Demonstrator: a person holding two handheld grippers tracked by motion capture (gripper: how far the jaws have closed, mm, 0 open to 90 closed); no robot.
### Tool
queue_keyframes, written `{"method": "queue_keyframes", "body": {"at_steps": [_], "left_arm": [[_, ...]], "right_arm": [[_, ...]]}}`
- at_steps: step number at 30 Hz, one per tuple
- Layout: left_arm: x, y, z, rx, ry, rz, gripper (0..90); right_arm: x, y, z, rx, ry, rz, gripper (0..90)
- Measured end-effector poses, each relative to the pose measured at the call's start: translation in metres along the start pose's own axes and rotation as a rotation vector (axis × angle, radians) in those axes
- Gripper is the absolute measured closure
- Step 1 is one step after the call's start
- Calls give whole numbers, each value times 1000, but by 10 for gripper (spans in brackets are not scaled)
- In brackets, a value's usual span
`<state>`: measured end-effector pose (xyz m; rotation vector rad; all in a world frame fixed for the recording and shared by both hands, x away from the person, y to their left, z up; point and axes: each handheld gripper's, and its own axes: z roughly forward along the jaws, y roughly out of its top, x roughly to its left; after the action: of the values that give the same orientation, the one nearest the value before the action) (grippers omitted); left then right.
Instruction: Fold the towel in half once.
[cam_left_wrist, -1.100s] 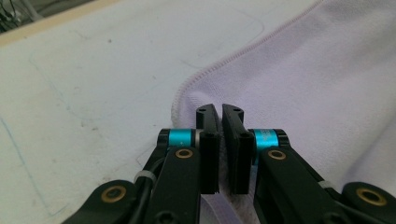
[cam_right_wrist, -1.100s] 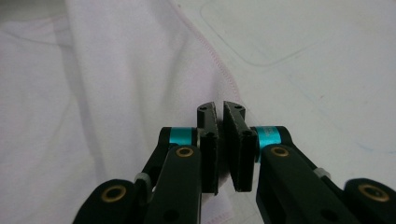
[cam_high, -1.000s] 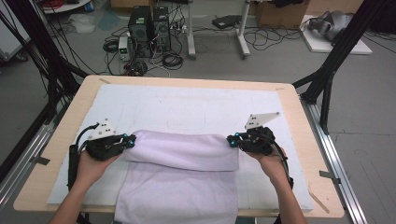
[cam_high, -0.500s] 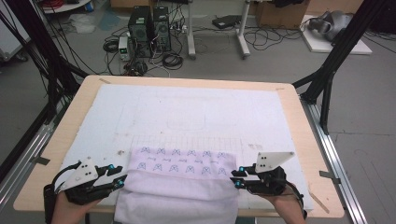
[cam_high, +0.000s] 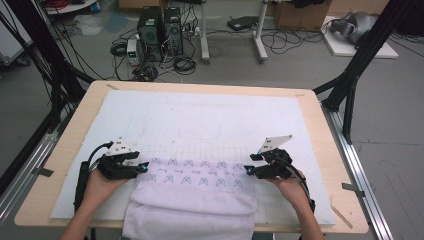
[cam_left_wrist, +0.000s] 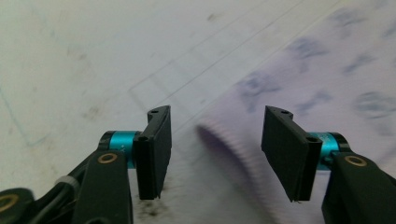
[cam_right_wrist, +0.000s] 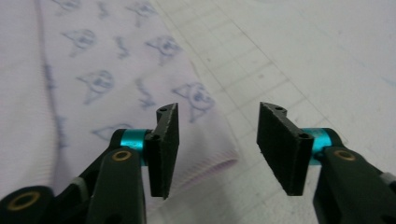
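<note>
Lilac terry towel (cam_high: 192, 197) lies folded on the white mat (cam_high: 210, 117) at the near edge of the bench (cam_high: 320, 125), its patterned band turned up and its front hanging over the edge. The fold looks just laid — both corners are being let go. Left gripper (cam_high: 142, 167) and right gripper (cam_high: 247, 170) have just been opening; their jaws stand half apart, each astride a towel corner without pinching it. Next, I judge, comes lifting clear for another fold.

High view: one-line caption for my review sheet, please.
Both grippers, left and right, jaws just opened, flank a folded lilac towel on the white-covered table.
</note>
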<state>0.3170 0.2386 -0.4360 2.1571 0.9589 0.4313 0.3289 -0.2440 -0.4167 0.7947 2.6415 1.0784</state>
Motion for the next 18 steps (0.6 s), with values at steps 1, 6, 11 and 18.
{"method": "queue_keyframes", "body": {"at_steps": [1,6,11,18], "left_arm": [[4,-1,5,21,-15,-24,386],[5,-2,7,3,-61,-12,452],[-3,0,5,0,-101,40,768],[7,22,10,-42,-24,43,861]], "right_arm": [[-4,-2,4,14,-8,6,458],[-12,-8,18,32,62,53,505],[-5,-6,20,55,92,22,787],[-14,10,15,62,24,-18,863]]}}
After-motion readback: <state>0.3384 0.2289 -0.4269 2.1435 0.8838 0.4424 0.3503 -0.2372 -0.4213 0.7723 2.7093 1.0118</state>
